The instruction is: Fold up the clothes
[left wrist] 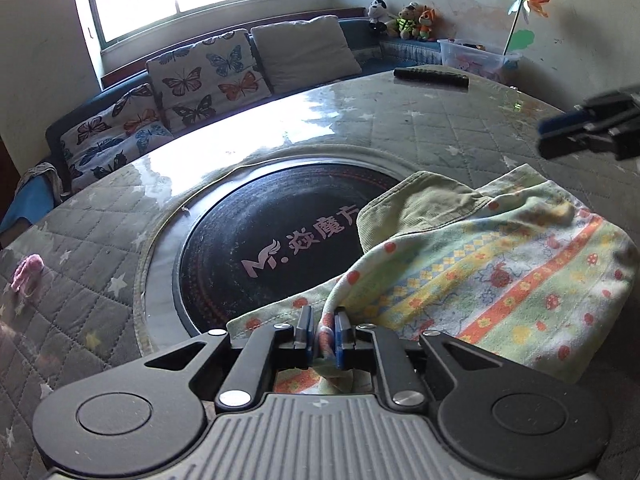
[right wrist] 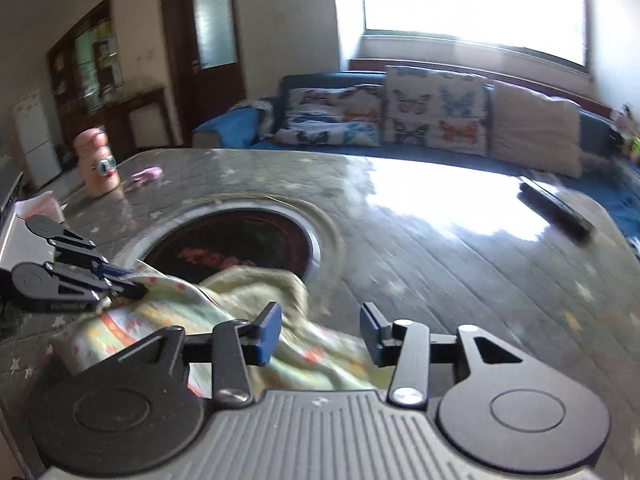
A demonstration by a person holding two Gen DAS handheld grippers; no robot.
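Left hand-held gripper (left wrist: 324, 330): bottom centre of the left wrist view, blue pads pinching a fold of the patterned garment (left wrist: 492, 276). The garment, pale green with orange bands and red dots, lies crumpled at lower right on the counter (left wrist: 420, 120), one edge overlapping the round black hotplate (left wrist: 272, 240) at centre. Right hand-held gripper (left wrist: 588, 128): right edge, above the cloth. Remote control (left wrist: 430, 77): upper right, far side of the counter.

Right hand-held gripper (right wrist: 320, 332): bottom centre of the right wrist view, pads spread wide, holding nothing, just over the garment (right wrist: 240, 312). Left hand-held gripper (right wrist: 120, 284): lower left, closed on the cloth's edge. Pink bottle (right wrist: 97, 162): upper left, standing on the counter (right wrist: 440, 240).
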